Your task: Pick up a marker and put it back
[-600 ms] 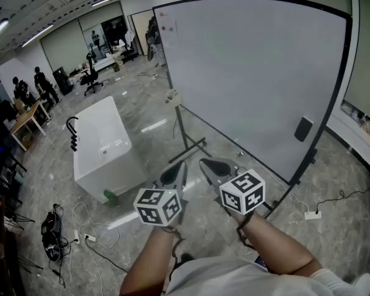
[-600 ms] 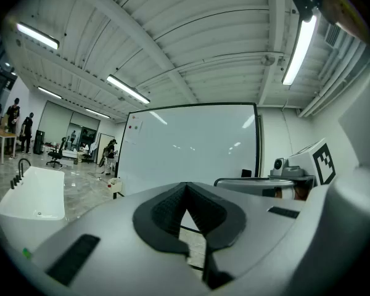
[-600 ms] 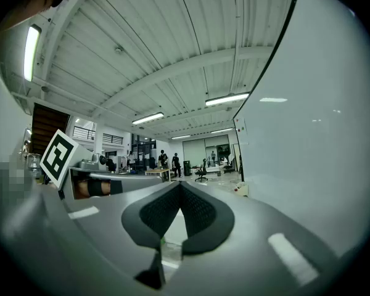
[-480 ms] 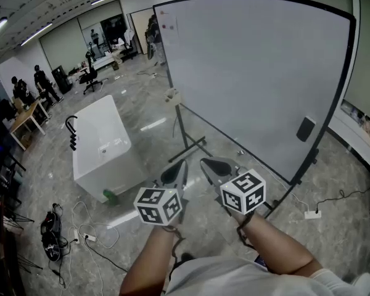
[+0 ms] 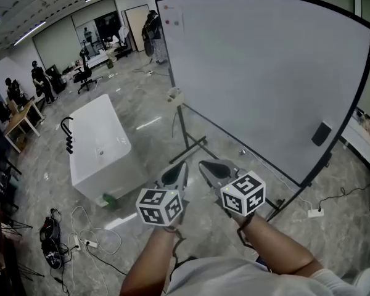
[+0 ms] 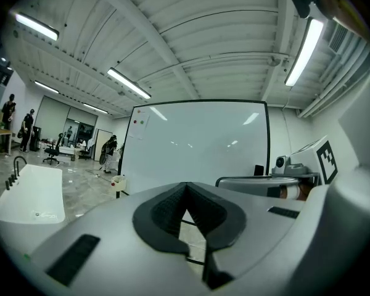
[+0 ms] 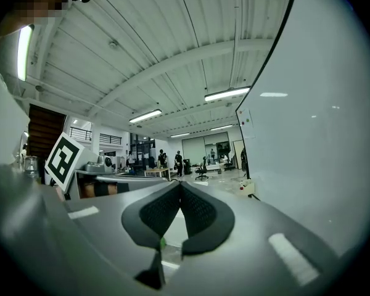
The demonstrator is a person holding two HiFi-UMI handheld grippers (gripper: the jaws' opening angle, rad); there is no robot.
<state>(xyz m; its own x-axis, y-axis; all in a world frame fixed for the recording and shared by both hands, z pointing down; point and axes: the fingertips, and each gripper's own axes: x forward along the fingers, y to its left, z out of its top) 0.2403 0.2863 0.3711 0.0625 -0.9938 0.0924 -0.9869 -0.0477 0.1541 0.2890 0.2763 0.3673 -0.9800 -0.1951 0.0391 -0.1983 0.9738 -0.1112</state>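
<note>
1. Task item, the marker: not made out in any view. A small pale holder (image 5: 174, 95) on the whiteboard (image 5: 265, 73) edge, ahead of both jaws and well apart from them, may keep it, but that is a guess
2. Tool, the left gripper (image 5: 176, 175): jaws shut tip to tip with nothing between them, pointing toward the whiteboard
3. Tool, the right gripper (image 5: 211, 168): jaws likewise closed and empty, just beside the left pair
4. Fixture, a black block (image 5: 321, 133) on the board face, far off to the right of the jaws. It is probably an eraser
5. Risk: closed jaws arriving at the holder would push or topple the marker; they need opening first
6. Risk: the stand legs (image 5: 194, 145) lie below and ahead of the jaws, where a step forward could catch them and shake the board
7. Change since the earlier frame: the board and block sit further right in the head view, the white tub (image 5: 98, 147) slightly lower, so the head has turned. The jaws keep their place and closure
</note>
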